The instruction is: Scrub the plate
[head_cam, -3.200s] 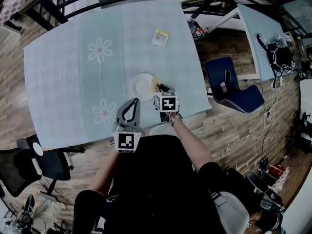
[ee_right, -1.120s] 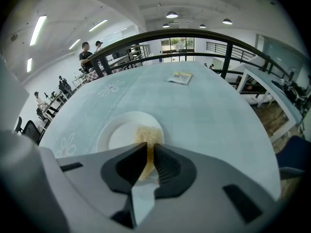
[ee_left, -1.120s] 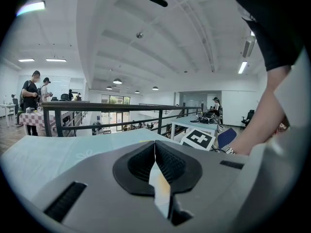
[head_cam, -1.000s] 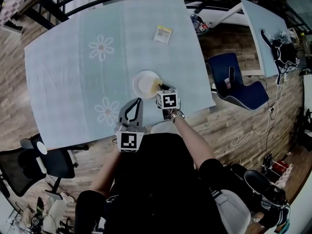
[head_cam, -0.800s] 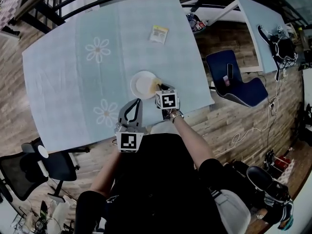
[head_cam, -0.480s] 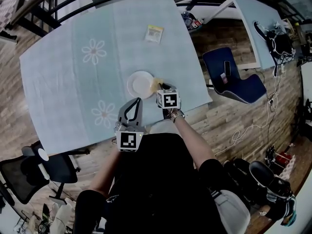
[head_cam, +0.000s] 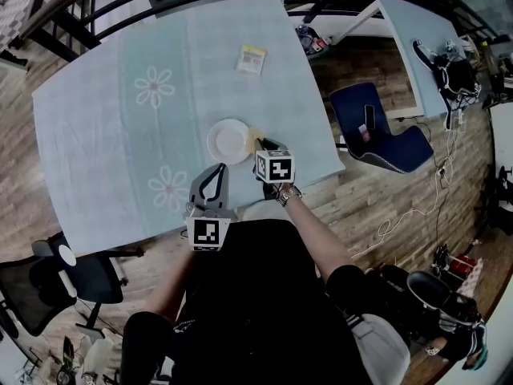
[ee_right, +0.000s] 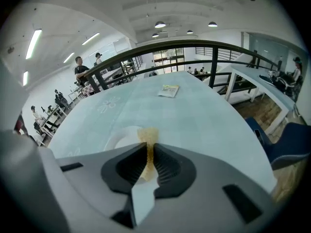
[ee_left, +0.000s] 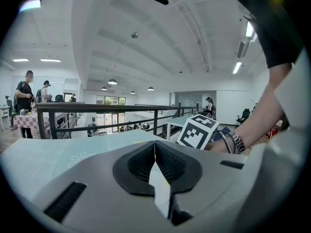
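Forearms bent in close to the body, both grippers over the near edge of the pale blue, flower-printed surface (head_cam: 104,111). Right gripper (head_cam: 263,146) reaches forward and a little left, jaws pinching a yellow sponge (head_cam: 254,139) whose free end sits at the right rim of the white plate (head_cam: 228,141); contact with the plate cannot be made out. Left gripper (head_cam: 220,168) hangs nearer the body, left of the right one and apart from the plate, pointing forward. Right gripper view: sponge (ee_right: 147,141) squeezed thin between the jaws, its tip poking out over the plate (ee_right: 120,136), which is half hidden behind the jaws. Left gripper view: jaws pressed together with nothing between them (ee_left: 155,148); it looks level across the room, so no plate shows, only the right gripper's marker cube (ee_left: 198,131) and a wristwatch (ee_left: 236,142) to its right, and people (ee_left: 23,99) standing far left. Small yellow-and-white packet (head_cam: 251,58) lies at the far side of the surface, well apart from the plate. Dark railing (ee_right: 194,45) runs behind the far edge. Blue chair (head_cam: 377,139) stands off the right side, black office chair (head_cam: 68,271) at the lower left.
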Available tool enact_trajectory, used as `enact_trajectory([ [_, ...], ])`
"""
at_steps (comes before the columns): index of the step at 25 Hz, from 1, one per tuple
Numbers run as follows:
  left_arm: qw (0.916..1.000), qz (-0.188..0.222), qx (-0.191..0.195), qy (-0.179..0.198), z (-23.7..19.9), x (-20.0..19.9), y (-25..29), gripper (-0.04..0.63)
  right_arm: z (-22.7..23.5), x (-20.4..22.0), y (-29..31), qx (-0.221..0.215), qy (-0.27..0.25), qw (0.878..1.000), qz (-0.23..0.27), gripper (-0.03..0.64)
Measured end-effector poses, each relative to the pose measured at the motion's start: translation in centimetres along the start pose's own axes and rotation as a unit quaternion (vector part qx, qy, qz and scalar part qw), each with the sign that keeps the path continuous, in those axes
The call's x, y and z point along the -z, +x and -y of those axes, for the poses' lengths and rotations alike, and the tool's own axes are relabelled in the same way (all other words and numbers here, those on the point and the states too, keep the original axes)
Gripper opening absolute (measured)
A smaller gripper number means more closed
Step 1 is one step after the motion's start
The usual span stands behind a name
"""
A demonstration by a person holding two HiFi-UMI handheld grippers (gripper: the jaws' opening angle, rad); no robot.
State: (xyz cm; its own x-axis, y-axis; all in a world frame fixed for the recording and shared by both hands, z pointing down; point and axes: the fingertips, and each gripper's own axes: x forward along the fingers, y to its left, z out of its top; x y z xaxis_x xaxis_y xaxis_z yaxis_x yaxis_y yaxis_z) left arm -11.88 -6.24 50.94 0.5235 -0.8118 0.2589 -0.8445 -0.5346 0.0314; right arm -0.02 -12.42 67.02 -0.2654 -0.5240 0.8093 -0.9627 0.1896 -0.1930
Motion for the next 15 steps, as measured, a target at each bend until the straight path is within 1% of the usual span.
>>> enact_trajectory([
  [6, 0.9996, 0.001, -0.026, -0.006, -1.1, 0.2, -1.0, 0.014, -4.1, 0.4, 0.8, -0.049, -0.01, 0.999, -0.017, 0.049],
  [11, 0.9986, -0.004, -0.05, -0.014, -2.4, 0.6, -2.1, 0.014, -7.0, 1.0, 1.8, -0.077, -0.023, 0.996, -0.035, 0.048],
  [15, 0.998, -0.004, -0.061, -0.019, -3.1, 0.9, -2.9, 0.014, -8.8, 1.9, 2.6, -0.095, -0.027, 0.994, -0.055, 0.049],
])
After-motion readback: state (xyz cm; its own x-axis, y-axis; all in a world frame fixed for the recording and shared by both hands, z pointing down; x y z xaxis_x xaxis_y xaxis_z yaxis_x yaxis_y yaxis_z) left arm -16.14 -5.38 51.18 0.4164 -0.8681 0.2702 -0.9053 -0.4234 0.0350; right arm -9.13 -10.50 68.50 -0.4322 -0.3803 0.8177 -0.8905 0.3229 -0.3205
